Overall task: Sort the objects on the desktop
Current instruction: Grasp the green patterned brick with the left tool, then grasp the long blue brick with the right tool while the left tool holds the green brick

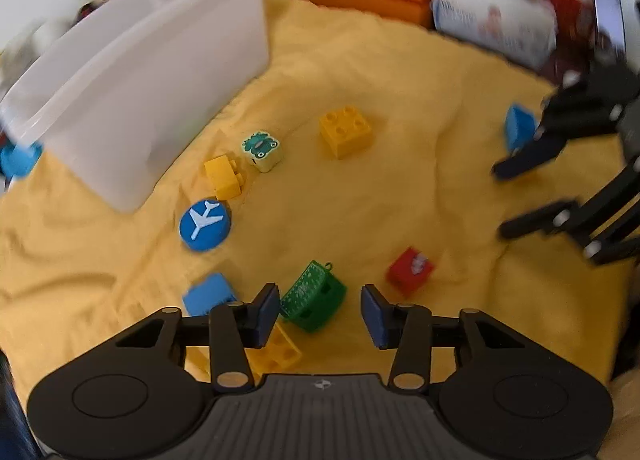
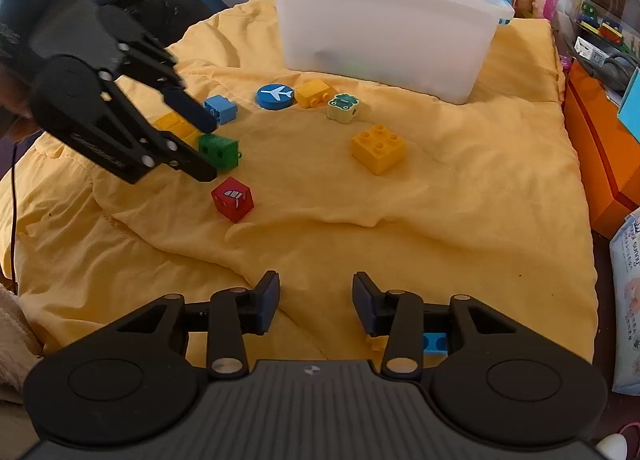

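Observation:
My left gripper (image 1: 320,310) is open, with the green block (image 1: 314,296) between its fingers on the yellow cloth; it also shows in the right wrist view (image 2: 204,147) around the green block (image 2: 220,151). My right gripper (image 2: 316,300) is open and empty above bare cloth; it also shows in the left wrist view (image 1: 516,195). Loose toys lie around: a red cube (image 2: 233,199), a large yellow brick (image 2: 378,147), a frog cube (image 2: 343,107), a small yellow brick (image 2: 314,93), a blue plane disc (image 2: 275,96) and a blue brick (image 2: 221,108).
A white plastic bin (image 2: 384,27) stands at the back of the cloth. An orange box (image 2: 596,139) and a tissue pack (image 2: 626,300) lie to the right. A small blue brick (image 2: 435,342) lies under my right gripper. A flat yellow brick (image 1: 276,352) lies under my left gripper.

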Demonstrator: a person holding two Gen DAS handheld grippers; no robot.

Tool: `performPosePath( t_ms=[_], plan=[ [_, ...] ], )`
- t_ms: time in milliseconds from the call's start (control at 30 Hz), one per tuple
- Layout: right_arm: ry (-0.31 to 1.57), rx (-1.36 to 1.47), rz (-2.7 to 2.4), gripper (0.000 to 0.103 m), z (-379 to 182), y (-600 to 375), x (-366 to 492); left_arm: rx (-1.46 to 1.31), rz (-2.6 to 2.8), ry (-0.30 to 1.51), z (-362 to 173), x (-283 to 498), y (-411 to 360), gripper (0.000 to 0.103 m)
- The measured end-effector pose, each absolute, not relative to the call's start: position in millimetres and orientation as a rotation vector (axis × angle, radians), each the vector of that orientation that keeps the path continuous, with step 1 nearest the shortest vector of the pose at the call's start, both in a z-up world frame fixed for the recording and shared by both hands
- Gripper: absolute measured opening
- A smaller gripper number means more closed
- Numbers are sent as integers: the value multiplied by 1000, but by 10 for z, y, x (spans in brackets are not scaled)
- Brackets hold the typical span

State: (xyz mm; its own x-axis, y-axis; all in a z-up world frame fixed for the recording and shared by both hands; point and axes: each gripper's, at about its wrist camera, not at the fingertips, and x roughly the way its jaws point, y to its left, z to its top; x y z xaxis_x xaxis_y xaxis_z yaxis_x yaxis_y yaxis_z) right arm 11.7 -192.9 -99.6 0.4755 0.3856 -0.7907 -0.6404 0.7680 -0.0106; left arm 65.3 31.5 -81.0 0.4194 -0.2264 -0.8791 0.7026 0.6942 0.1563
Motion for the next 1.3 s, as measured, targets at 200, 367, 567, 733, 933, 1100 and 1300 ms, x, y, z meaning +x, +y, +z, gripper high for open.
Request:
performPosePath(
  t_ms=[200, 367, 567, 733, 933, 1100, 1300],
  plan=[
    [846, -352, 657, 45, -965, -1953, 39, 380, -562, 1043, -841, 664, 444, 24],
    [834, -342, 619, 45, -919, -2056, 34, 128, -439, 1074, -842, 330, 533, 24],
    [776, -334, 588, 45, -782, -2191, 41, 63, -396, 1074, -918, 109, 468, 24],
    [784, -505, 542, 43, -721, -2340, 76, 33, -378, 1069, -925, 80, 500, 25],
    [742, -861, 632, 36, -936, -2351, -20, 37, -357, 1067, -915, 26, 485, 25],
    [638, -1070, 727, 48, -1048, -2330, 42, 32, -342, 1066, -920, 11, 469, 26],
    [842, -801, 800, 31, -925, -2261, 500, 12, -328, 1064, -919, 6, 484, 26]
  ],
)
